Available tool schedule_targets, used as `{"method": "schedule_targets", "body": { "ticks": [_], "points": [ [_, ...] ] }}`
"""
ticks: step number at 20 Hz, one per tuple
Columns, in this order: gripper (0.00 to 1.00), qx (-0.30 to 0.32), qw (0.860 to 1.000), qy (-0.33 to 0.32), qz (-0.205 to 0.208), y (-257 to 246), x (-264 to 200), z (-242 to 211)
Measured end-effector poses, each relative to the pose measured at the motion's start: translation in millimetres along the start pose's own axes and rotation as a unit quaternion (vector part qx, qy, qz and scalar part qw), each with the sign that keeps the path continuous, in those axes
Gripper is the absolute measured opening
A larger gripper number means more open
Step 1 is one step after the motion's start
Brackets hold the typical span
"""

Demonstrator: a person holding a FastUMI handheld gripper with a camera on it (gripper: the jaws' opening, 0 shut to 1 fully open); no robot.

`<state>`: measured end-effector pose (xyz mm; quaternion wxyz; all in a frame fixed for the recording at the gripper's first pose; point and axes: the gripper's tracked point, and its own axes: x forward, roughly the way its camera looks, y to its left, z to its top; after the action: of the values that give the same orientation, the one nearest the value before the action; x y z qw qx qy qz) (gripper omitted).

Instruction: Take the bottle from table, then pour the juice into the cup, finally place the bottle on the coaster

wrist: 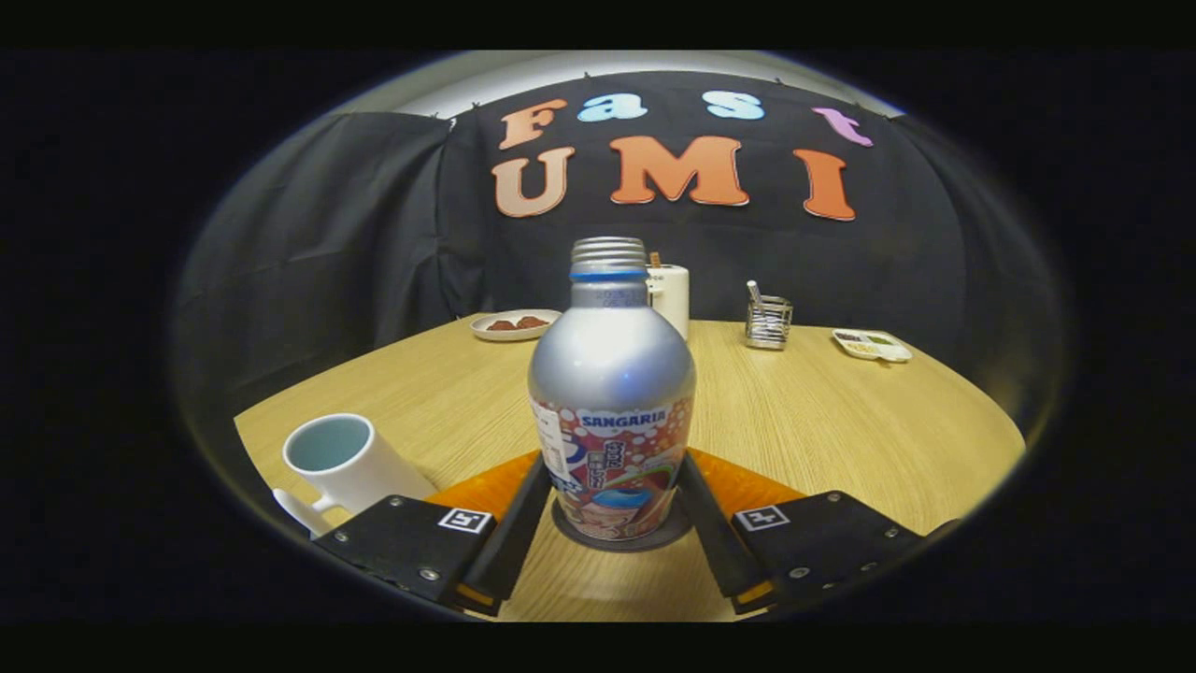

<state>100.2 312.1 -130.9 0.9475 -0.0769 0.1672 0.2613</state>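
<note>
Gripper [612, 509] fingers clamped on both sides of the bottle [611, 393], upright on the dark coaster [612, 540]. Left of the bottle, a white cup [341, 463]. Behind it, a white jar [671, 297]; farther left a small plate [514, 324], right a wire holder [768, 321].

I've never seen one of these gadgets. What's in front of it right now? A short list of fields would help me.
gripper: fingers on either side of the bottle's lower body, seemingly touching it
bottle: silver, upright, cap off, standing on the coaster
coaster: dark disc under the bottle
cup: white mug, beside the left finger
table: round, wooden
far side: plate of food, white jar, wire holder, small tray
</note>
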Motion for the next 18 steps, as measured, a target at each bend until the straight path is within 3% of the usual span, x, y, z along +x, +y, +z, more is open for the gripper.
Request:
{"method": "schedule_targets", "body": {
  "ticks": [5, 9, 18],
  "points": [
    [0.82, -0.01, 1.0, 0.016, -0.003, 1.5, -2.2, -11.6],
    [0.97, -0.005, 1.0, 0.003, -0.003, 2.7, -10.6, -0.6],
    [0.98, -0.009, 1.0, -0.028, -0.011, -1.7, -55.2, 34.8]
  ]
}}
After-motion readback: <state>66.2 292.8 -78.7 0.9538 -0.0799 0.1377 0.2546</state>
